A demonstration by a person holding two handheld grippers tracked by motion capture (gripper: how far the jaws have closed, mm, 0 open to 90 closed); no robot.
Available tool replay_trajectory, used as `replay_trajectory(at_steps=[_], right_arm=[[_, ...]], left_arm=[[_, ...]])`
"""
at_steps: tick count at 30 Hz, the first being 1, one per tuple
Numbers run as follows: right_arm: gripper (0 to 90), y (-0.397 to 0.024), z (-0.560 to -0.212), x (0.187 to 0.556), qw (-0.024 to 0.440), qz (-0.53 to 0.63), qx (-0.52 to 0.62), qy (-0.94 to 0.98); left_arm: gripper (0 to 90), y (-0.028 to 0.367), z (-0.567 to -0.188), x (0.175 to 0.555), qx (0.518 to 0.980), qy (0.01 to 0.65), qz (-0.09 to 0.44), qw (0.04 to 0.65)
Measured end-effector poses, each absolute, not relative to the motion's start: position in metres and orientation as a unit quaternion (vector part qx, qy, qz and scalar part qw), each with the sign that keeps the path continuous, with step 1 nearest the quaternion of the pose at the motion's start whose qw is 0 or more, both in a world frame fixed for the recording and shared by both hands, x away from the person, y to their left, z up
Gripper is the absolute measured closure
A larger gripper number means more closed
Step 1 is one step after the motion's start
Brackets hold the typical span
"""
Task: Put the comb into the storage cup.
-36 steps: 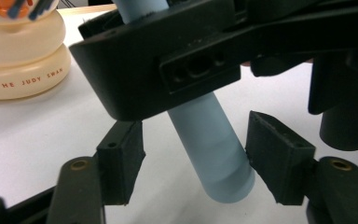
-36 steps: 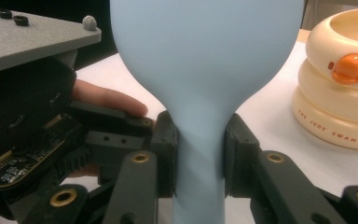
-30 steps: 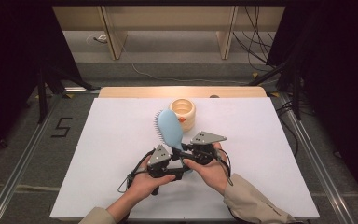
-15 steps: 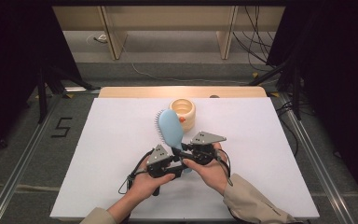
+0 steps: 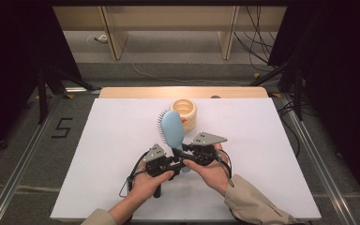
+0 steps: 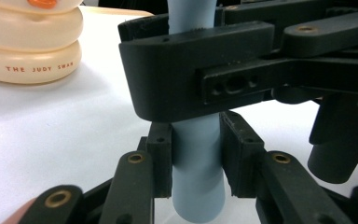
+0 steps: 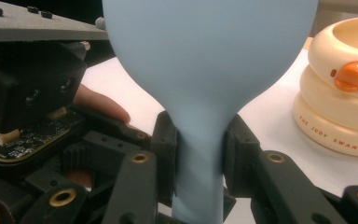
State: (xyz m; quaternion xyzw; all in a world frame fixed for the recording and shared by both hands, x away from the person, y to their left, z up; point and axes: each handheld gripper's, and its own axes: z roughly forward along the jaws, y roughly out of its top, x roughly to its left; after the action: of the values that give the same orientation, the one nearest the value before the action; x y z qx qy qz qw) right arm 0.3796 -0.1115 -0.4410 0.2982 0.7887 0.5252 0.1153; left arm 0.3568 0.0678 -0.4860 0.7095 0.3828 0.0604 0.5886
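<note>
So both grippers are on the same thing: a light blue brush, held up over the middle of the white table. The left gripper has its pads pressed on the lower end of the handle, one each side; its jaws have just been closing in, and now they're tight on it. The right gripper is clamped higher up, right at the neck where the handle widens into the head. In the left gripper view you can see the right one's black jaw crossing the handle just above the left's grip, so the two are really close together, nearly stacked.

From the high view the brush head points away from the person, tilted a bit left, bristles sticking out along its left edge. Just behind the head sits a cream ring toy with a little orange duck bill on the side. Whether the brush touches it I can't tell; looks like it's just near.
</note>
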Motion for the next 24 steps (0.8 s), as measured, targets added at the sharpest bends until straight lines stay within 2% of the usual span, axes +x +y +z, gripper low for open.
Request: replay_trajectory(at_steps=[24], right_arm=[[67.9,-0.1105,-0.4412,0.3804,0.116,0.521,0.297,0.792]], left_arm=[[66.8,0.0688,-0.4877,0.3580,0.693,0.402,0.013,0.598]])
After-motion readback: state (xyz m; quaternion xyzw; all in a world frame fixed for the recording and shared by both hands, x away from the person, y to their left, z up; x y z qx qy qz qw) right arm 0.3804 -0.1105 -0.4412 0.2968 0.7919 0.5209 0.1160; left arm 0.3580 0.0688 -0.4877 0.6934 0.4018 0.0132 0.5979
